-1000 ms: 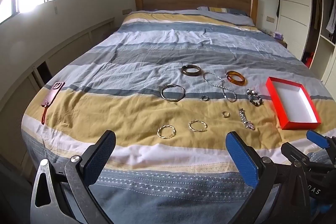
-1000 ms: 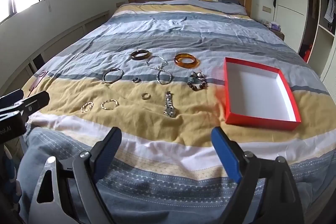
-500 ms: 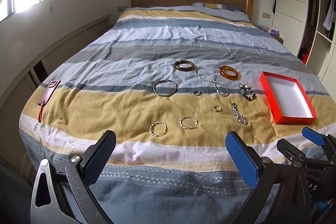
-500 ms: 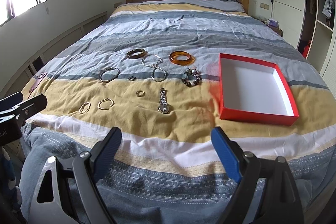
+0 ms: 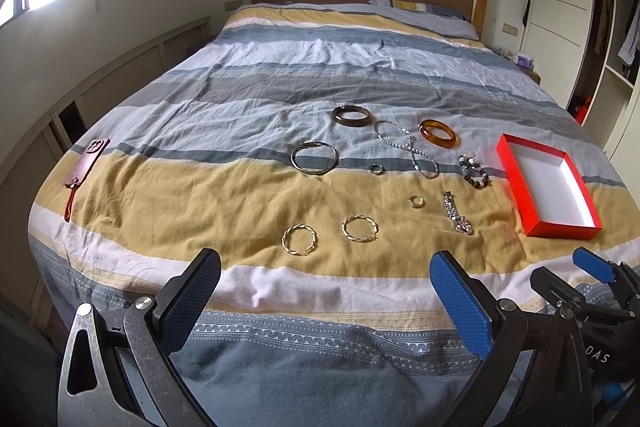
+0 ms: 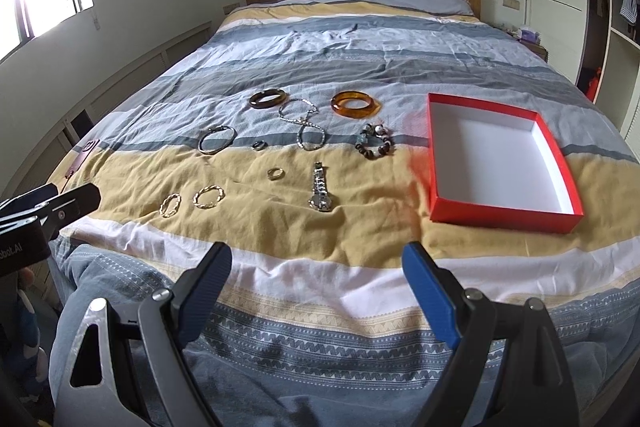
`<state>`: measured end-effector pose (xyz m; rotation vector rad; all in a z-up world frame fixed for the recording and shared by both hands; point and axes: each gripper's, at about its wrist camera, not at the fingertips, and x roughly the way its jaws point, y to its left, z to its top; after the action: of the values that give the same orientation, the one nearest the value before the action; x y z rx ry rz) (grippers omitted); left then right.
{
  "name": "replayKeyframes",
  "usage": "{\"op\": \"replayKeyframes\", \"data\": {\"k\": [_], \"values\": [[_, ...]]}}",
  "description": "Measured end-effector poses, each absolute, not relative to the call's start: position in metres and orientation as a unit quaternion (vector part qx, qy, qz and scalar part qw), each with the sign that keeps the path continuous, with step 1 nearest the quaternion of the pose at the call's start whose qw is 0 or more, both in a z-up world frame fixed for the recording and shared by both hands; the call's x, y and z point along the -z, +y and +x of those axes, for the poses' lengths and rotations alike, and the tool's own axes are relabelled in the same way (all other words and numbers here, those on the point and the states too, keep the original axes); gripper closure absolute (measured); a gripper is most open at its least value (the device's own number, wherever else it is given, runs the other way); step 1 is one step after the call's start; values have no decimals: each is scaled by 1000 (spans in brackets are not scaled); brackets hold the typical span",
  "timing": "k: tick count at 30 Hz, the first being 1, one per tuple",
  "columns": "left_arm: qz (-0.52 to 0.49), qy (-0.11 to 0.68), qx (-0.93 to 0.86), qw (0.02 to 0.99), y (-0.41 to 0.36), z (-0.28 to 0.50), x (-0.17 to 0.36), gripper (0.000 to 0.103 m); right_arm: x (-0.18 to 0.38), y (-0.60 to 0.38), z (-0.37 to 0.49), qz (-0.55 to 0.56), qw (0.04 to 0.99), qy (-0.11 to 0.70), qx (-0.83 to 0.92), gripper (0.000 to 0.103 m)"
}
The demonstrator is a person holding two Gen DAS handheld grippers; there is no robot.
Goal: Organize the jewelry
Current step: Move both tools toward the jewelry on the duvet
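Change since a second ago: both wrist views pulled back and up slightly; bed [image 5: 240, 187] seen from a touch farther off, jewelry smaller in frame. Nothing on the quilt shifted.
Left gripper [image 5: 325, 291]: jaws spread wide, nothing between them, hovering over the foot of the bed, well short of the jewelry.
Right gripper [image 6: 316, 283]: likewise wide apart and empty, hovering over the foot edge; also visible at lower right of the left wrist view.
Jewelry layout: spread loosely across the yellow and grey-blue stripes, left of the box. Far row: dark bangle [image 6: 267, 98], silver chain [image 6: 302, 123], amber bangle [image 6: 355, 105]. Middle: thin silver bangle [image 6: 217, 139], small grey ring [image 6: 259, 145], beaded bracelet [image 6: 374, 143]. Near row: two twisted gold hoops [image 6: 208, 196], gold ring [image 6: 275, 172], metal watch [image 6: 320, 187].
Red box [image 6: 560, 163]: open, white interior bare, on the quilt to the right of the pieces, apart from all of them.
Off-task item: phone in pink case [image 5: 89, 163] near the left edge of the bed.
Meaning for task: no piece picked up or boxed yet; retreat reads as a framing pause before a first reach, not progress.
Likely first target: watch or beaded bracelet, nearest the box on the right gripper's side; judgement only.
Risk: soft, wrinkled quilt under thin rings and hoops; pinching cloth along with metal seems probable.
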<state>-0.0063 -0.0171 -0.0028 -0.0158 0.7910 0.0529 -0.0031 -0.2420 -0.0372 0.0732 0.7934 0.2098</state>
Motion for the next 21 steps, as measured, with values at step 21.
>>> {"op": "replayKeyframes", "data": {"k": [21], "values": [[12, 395, -42, 918, -18, 13, 21, 1, 51, -238, 10, 40, 904, 404, -137, 16]]}}
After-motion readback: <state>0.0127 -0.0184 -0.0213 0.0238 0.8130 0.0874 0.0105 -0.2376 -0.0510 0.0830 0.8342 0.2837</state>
